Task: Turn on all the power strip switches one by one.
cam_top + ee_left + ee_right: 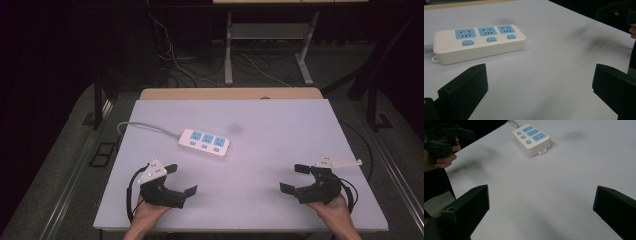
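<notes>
Matte white table (pixel 280 150), glossy rectangular power strip (pixel 205 143), both grippers' jaws spread, empty

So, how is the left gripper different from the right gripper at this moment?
The left gripper lies nearer the power strip; the right gripper lies farther from it, near the table's other side. The grey plate on the left gripper tilts up, while the plate on the right gripper lies flatter and points outward. Both are open, hold nothing, and point inward.

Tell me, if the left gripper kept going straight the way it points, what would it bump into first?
Probably nothing: the left gripper points right, across bare table. The power strip sits off to one side.
</notes>
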Action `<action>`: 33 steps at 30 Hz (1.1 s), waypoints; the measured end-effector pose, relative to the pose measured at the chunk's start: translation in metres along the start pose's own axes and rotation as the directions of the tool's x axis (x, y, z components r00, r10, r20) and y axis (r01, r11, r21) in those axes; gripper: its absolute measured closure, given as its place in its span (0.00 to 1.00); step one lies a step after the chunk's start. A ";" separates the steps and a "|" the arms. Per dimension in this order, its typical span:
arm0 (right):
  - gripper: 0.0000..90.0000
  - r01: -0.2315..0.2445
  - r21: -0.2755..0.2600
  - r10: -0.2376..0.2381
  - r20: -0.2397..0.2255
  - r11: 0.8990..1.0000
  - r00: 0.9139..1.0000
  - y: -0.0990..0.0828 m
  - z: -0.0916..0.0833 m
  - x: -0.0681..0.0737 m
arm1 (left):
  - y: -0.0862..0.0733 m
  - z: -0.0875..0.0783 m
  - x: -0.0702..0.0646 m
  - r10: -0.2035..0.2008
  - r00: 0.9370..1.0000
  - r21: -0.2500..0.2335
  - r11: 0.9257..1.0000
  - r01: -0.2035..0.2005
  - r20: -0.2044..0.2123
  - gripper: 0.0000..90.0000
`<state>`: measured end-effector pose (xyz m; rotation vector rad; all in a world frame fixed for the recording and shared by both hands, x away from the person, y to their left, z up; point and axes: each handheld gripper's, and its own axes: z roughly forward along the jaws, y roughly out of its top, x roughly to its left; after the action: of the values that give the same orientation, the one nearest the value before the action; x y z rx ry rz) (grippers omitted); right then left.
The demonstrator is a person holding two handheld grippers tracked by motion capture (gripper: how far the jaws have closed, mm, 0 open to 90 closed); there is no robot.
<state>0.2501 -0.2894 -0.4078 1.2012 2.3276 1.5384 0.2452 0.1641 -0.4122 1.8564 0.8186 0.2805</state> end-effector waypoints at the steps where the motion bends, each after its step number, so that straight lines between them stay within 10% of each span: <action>1: 0.00 0.001 0.000 -0.001 -0.002 1.000 1.000 0.000 0.000 0.000 | 0.000 0.000 0.000 -0.001 1.000 0.002 1.000 0.001 0.000 0.00; 33: 0.00 -0.013 0.042 0.013 0.002 0.999 1.000 -0.004 0.006 -0.005 | 0.005 -0.004 0.003 -0.032 0.999 0.057 0.998 0.032 -0.008 0.00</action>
<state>0.2543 -0.2895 -0.4151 1.2281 2.3674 1.4993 0.2470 0.1680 -0.4062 1.8944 0.8683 0.2455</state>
